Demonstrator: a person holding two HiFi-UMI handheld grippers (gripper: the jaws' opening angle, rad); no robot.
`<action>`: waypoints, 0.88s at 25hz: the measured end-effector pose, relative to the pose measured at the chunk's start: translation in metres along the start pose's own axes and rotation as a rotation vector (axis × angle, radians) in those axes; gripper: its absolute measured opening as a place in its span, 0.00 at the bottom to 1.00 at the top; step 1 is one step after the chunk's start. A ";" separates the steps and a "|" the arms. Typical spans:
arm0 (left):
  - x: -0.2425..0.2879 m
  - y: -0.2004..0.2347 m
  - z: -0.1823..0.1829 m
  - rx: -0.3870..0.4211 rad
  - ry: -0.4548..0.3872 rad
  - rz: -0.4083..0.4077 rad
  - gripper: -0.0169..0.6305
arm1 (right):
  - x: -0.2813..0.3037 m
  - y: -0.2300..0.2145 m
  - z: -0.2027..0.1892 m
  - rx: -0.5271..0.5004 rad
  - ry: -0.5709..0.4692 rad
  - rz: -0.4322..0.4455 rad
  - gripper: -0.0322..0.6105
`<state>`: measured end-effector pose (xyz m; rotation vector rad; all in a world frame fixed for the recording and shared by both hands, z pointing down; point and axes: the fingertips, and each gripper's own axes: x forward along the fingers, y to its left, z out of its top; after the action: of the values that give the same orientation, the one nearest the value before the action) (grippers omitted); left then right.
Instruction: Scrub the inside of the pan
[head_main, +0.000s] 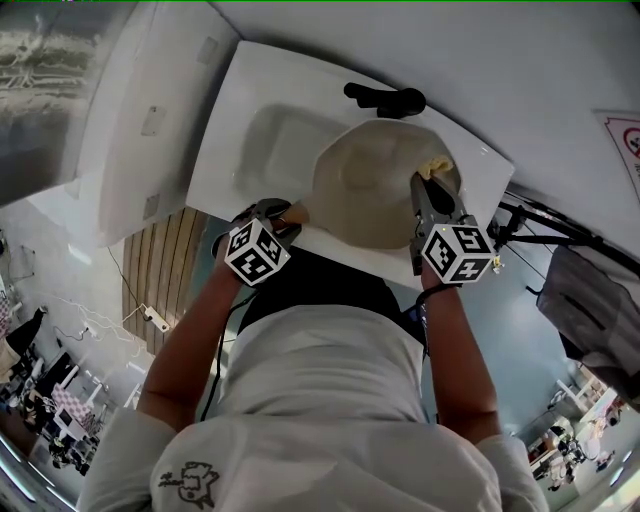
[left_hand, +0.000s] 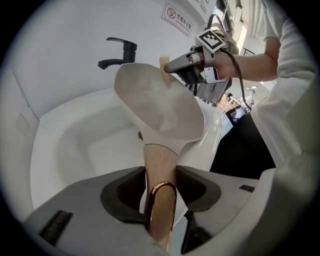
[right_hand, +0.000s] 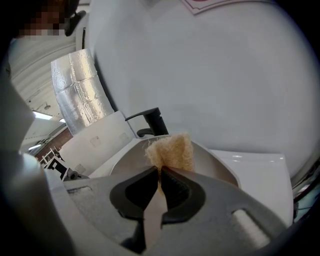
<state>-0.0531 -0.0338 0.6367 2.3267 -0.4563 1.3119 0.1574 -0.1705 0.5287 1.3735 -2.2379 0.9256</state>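
While the person bends over the white rectangular ceramic sink (head_main: 215, 150), both forearms reach forward and down from a white T-shirt, each hand carrying a grey two-jaw gripper topped by a marker cube. The left gripper (left_hand: 161, 183) points steeply down, and its jaws are clamped on the light wooden handle (left_hand: 160, 162) of the pale cream round pan (left_hand: 160, 107). The handle runs straight up between the two dark pads, its copper-coloured hanging loop nearest the camera. The pan hangs tilted above the basin, its hollow side turned toward the right gripper (right_hand: 160, 172). That gripper slants down more gently from the person's right. Its jaws are pinched tight on a tan, coarse-fibred scrub pad (right_hand: 172, 150), which sticks out past the fingertips at the pan's far rim, just below the black metal single-lever tap (right_hand: 150, 122). Whether the pad touches the pan surface is not clear. In all: two grippers, one pan, one scrub pad, one sink, one tap.
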 end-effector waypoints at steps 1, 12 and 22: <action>0.000 0.000 0.000 0.003 0.001 -0.003 0.31 | 0.002 -0.002 0.000 0.001 0.002 -0.003 0.08; 0.001 0.001 0.000 0.017 0.022 -0.037 0.31 | 0.040 -0.032 0.014 -0.025 0.023 -0.043 0.09; 0.001 0.001 -0.001 0.029 0.040 -0.046 0.31 | 0.079 -0.005 0.025 -0.159 0.090 0.062 0.09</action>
<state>-0.0536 -0.0344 0.6377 2.3160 -0.3707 1.3491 0.1258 -0.2409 0.5597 1.1768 -2.2439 0.7935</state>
